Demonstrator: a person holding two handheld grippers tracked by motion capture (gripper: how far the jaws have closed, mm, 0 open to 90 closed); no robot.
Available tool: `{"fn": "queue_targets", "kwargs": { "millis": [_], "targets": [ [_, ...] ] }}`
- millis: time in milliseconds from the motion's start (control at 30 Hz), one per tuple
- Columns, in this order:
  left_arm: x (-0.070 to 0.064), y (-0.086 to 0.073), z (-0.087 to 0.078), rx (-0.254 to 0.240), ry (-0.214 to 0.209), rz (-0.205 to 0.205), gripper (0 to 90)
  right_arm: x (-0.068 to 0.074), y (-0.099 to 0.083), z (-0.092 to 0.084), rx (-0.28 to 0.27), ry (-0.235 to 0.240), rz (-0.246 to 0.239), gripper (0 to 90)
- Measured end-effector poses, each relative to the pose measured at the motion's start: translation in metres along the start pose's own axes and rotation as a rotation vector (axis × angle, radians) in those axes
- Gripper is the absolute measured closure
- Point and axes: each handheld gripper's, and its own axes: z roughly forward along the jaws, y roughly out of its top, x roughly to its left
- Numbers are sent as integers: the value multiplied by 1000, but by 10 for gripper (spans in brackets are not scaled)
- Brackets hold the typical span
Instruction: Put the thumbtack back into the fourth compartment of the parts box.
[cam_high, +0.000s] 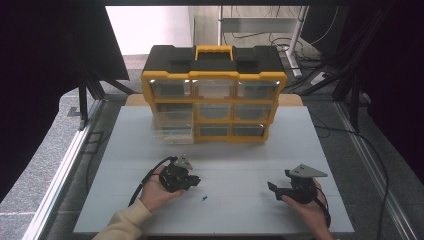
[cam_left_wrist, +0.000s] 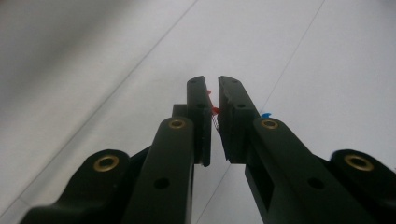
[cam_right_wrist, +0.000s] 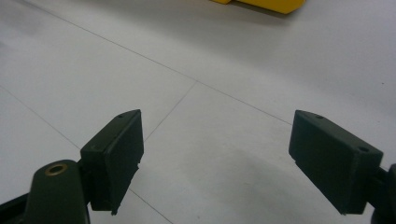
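Observation:
My left gripper (cam_left_wrist: 212, 84) is shut on a tiny red piece (cam_left_wrist: 215, 110) pinched between its pads, just above the white table. In the high view that gripper (cam_high: 194, 182) sits left of centre near the front edge, held in a hand with a cream sleeve. A tiny blue piece (cam_high: 204, 198) lies on the table just in front of it, and shows beside the right-hand jaw as a blue speck (cam_left_wrist: 266, 115). My right gripper (cam_right_wrist: 233, 158) stands open with nothing between its pads; it rests in the other hand at the front right (cam_high: 274, 189), pointing left.
A yellow and black organizer (cam_high: 214, 95) with clear drawers stands at the back of the white table (cam_high: 250, 150). Its bottom-left drawer (cam_high: 172, 132) is pulled out. A yellow corner of the organizer (cam_right_wrist: 271, 4) shows ahead of the right gripper. Metal rails run along both table sides.

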Motion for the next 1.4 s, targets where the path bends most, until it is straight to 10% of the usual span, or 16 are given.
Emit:
{"fn": "queue_targets", "kwargs": {
  "millis": [500,1400],
  "targets": [
    [4,1,-30,-176,23,-12,833,-1,0,0,-6,4,7,182],
    [5,8,-70,-313,7,-22,832,-1,0,-1,-13,-2,7,182]
  ]
}}
